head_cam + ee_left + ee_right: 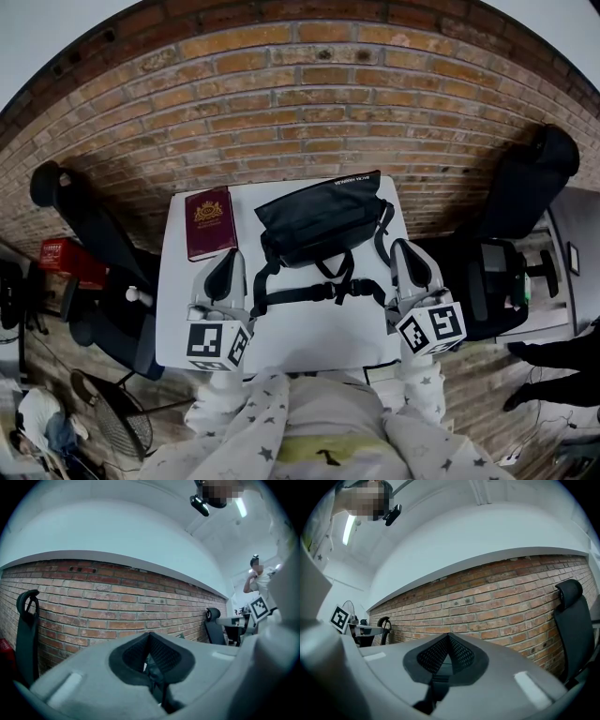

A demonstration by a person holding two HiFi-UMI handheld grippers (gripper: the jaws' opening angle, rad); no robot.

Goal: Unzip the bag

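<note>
White square table (309, 342) stands against a red brick wall (309, 112), with black office chairs (525, 187) on either side. The black fabric bag (323, 217) lies toward the far edge, its long axis running left to right and its strap (309, 292) trailing toward the person. A maroon book (209, 222) sits just beside it. The left gripper (225, 261) and right gripper (405, 251) flank the strap, jaws together, holding nothing.

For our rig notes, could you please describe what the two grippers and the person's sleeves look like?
Both the left gripper and the right gripper are light grey, tapering shells with black, mesh-textured pads. Each carries a white cube printed with black square markers. The sleeves are pale with small grey stars.
</note>
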